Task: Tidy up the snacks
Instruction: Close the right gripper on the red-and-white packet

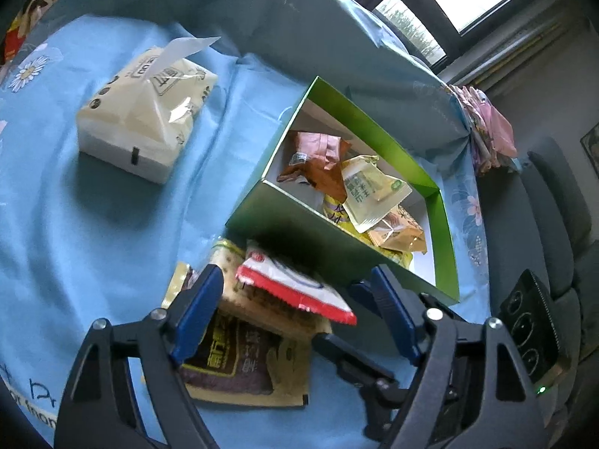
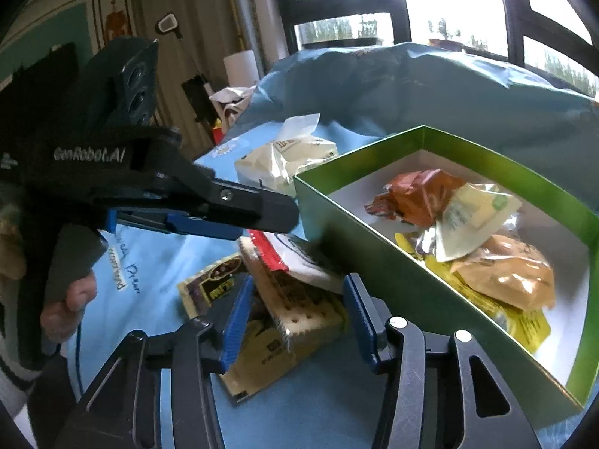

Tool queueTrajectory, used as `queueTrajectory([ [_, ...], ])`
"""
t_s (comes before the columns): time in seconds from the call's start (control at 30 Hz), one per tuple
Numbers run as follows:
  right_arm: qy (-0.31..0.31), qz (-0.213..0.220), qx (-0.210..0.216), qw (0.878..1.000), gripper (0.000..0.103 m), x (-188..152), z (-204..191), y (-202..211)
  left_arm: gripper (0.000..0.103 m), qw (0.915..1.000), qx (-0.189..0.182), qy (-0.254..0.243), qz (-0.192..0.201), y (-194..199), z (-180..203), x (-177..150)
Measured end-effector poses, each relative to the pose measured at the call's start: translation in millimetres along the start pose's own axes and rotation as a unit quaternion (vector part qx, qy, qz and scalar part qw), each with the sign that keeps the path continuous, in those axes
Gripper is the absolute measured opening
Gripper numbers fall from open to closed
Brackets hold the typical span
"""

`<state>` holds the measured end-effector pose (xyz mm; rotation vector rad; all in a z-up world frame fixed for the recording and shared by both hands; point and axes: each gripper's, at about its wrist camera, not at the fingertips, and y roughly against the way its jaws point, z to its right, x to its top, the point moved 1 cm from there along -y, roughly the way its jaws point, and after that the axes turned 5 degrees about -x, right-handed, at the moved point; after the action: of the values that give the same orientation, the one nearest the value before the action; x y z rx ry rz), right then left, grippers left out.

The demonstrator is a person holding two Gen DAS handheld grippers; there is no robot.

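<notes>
Tissue sheets poke up from a cream soft-pack of tissues (image 1: 144, 112) that lies on the left of the bench, on a light blue cloth with daisy print (image 1: 75, 224). Nearer the middle, a small heap of loose snack packets rests on the cloth just beside the near wall of an open green cardboard box with a white inside (image 1: 378, 131): a flat brown-and-cream packet (image 1: 243, 366) at the bottom, a clear-wrapped cracker pack (image 2: 299, 318) over it, and a white packet with a red edge (image 1: 295, 284) on top, its far end touching the box wall. The left claw (image 1: 295, 314) stands spread over this heap, its blue pads on either side of the red-edged packet and not pressing it. The right claw (image 2: 295, 318) is also spread, straddling the cracker pack without gripping. Inside the box lie an orange-brown crumpled packet (image 1: 318, 157), a pale green-and-white sachet (image 1: 370, 191), yellow wrappers (image 2: 498, 310) and a tan bag (image 2: 513, 273).
</notes>
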<state>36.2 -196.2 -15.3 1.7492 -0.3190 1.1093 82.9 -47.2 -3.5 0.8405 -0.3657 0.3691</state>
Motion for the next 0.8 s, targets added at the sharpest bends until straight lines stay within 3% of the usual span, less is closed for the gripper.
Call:
queueTrajectory([
  [0.1, 0.004, -0.004, -0.003, 1.000, 0.048, 2, 0, -8, 0.063, 0.9999, 0.001, -0.009, -0.009, -5, 3, 3],
  [0.27, 0.017, -0.002, -0.012, 1.000, 0.032, 3, -1, -14, 0.048, 0.9993, 0.028, -0.012, -0.022, -13, -1, 2],
  [0.33, 0.017, 0.002, -0.014, 1.000, 0.029, 2, 0, -12, 0.036, 0.9993, 0.030, -0.005, -0.023, -14, -6, 3],
  [0.8, 0.080, 0.045, -0.030, 0.995, 0.018, 5, -28, 22, 0.031, 0.9971, 0.046, -0.060, 0.011, 19, 22, -5],
])
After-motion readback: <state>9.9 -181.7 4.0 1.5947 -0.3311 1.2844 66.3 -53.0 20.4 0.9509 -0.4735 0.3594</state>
